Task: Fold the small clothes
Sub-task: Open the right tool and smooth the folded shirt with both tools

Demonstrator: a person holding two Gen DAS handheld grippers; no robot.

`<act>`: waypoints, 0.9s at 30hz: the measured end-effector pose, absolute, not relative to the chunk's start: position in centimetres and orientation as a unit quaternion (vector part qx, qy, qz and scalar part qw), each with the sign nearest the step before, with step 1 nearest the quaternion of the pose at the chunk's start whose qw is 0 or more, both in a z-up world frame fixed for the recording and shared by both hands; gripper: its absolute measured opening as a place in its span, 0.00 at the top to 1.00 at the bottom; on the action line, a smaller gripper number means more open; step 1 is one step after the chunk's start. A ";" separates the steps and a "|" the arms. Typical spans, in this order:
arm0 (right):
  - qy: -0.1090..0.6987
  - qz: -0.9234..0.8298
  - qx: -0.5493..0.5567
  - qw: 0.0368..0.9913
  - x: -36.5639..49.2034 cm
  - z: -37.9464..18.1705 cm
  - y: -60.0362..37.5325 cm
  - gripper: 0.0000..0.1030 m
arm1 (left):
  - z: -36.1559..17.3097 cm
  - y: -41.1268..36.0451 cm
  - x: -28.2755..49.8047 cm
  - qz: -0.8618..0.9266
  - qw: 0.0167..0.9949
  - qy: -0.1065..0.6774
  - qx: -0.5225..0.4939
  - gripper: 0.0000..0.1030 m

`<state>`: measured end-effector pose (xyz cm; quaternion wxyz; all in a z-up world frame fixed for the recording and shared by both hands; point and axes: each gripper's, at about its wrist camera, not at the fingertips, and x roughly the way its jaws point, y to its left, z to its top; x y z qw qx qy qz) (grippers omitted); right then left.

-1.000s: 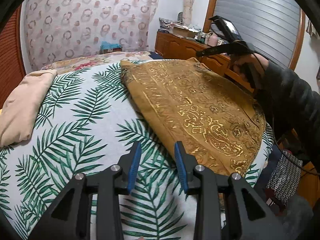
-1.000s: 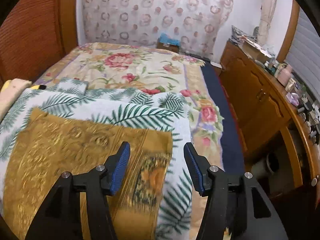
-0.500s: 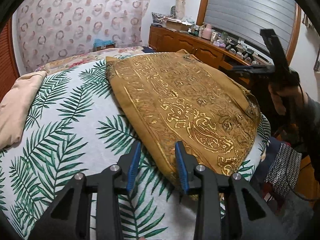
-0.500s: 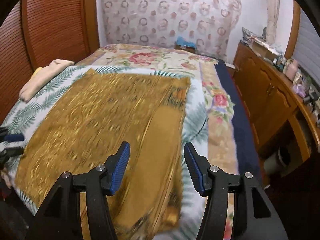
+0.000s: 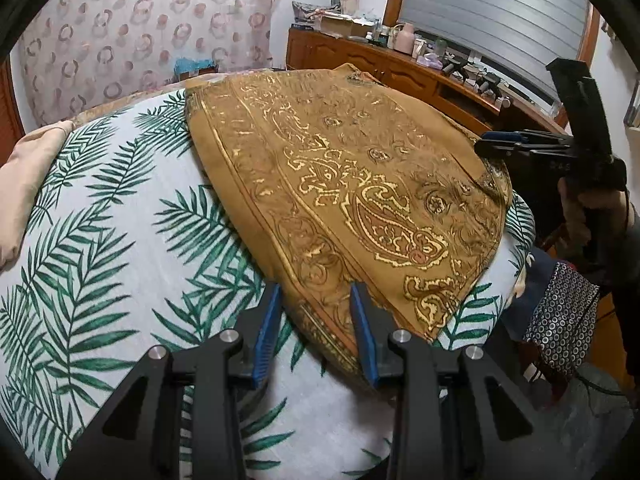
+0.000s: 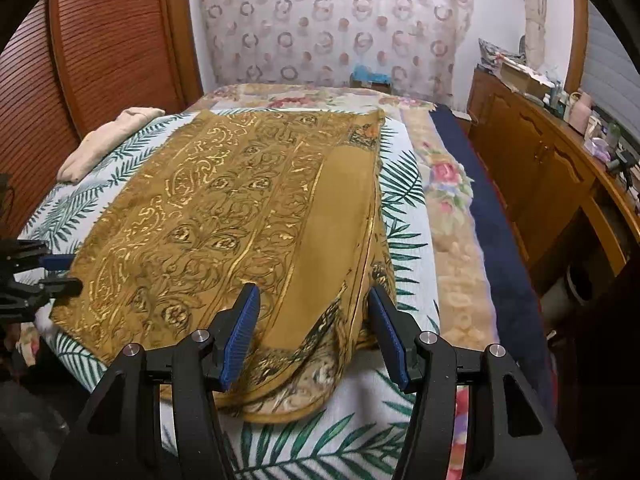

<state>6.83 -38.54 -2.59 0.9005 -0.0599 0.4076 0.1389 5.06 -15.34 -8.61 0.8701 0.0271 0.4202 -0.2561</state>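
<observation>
1. A mustard-gold cloth (image 6: 224,216) with gold paisley print lies spread flat on a white bedcover (image 6: 404,196) patterned with green palm leaves; one side strip is folded over, showing a plain mustard band along its right part in the right wrist view
2. The left gripper (image 5: 316,330) has its blue-padded jaws apart, straddling the near corner edge of the cloth (image 5: 360,184); the fabric sits between the pads, and I cannot tell whether either pad touches it
3. The right gripper (image 6: 314,330) also stands with jaws wide apart, poised over the rounded near hem of the cloth, with the plain band and a dark-printed border between the two pads; the pads are not pressing the fabric together
4. In the left wrist view the right gripper (image 5: 520,142) shows at the far right, beside the cloth's far edge, held by a hand (image 5: 596,200)
5. In the right wrist view the left gripper (image 6: 60,272) shows at the left edge, at the cloth's left corner
6. A folded beige garment (image 6: 108,140) lies on the bedcover near the wooden headboard (image 6: 116,48), apart from the cloth
7. A floral quilt (image 6: 448,184) lies under the bedcover, and a wooden dresser (image 6: 532,168) crowded with small items runs along the right wall
</observation>
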 end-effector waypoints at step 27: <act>0.434 0.206 -0.072 0.874 4.1 -5.3 -34.9 0.43 | -7.0 -15.9 3.7 -0.311 0.855 0.415 0.020 0.98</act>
